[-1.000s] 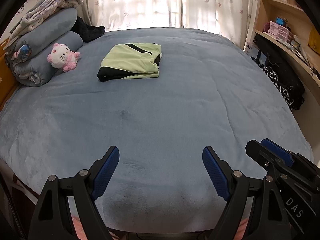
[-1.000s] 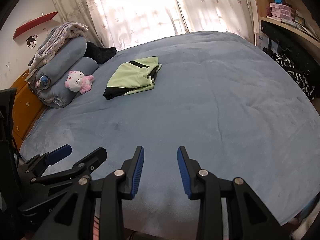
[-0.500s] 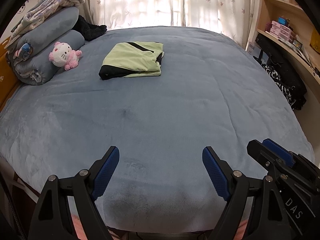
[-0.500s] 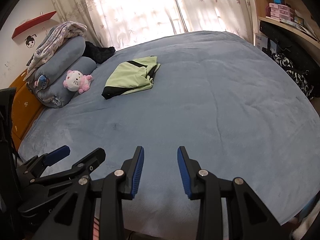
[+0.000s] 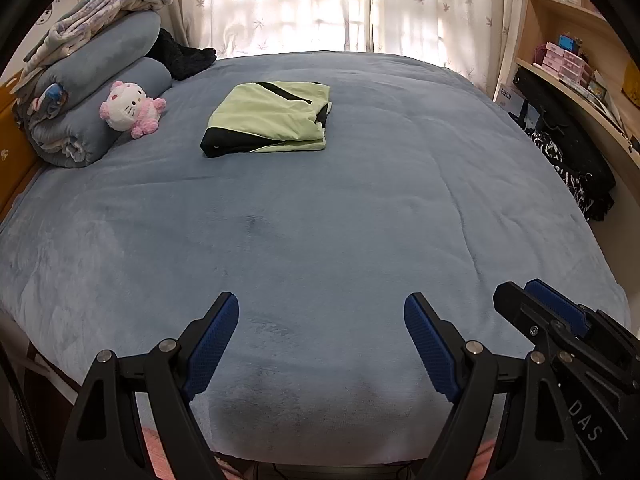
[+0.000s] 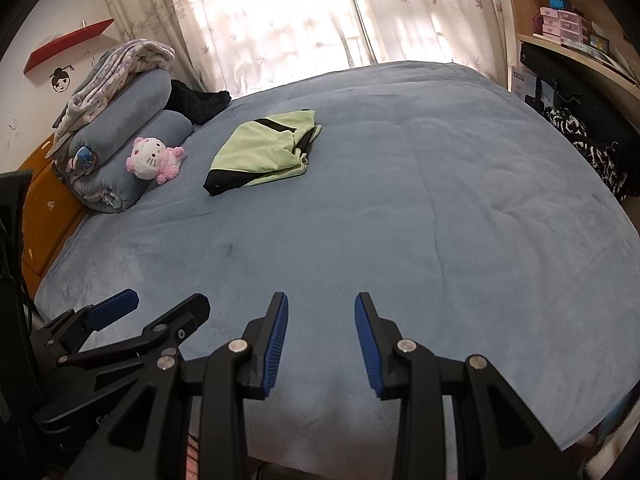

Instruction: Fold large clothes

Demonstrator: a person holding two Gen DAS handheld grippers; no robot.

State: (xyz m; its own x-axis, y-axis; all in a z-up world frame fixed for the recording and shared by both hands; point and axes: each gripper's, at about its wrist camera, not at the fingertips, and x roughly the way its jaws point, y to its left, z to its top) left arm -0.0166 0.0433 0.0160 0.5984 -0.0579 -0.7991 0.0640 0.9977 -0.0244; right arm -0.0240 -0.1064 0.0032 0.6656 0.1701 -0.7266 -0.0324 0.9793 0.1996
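Both your left tool (image 5: 321, 338) and right tool (image 6: 321, 338) hang spread and empty; that far green garment (image 5: 269, 119) looks light, soft, floppy, so pinch its near hem.

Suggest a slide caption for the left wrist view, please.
Open left gripper hovers empty over the blue bed; folded green garment lies beyond.
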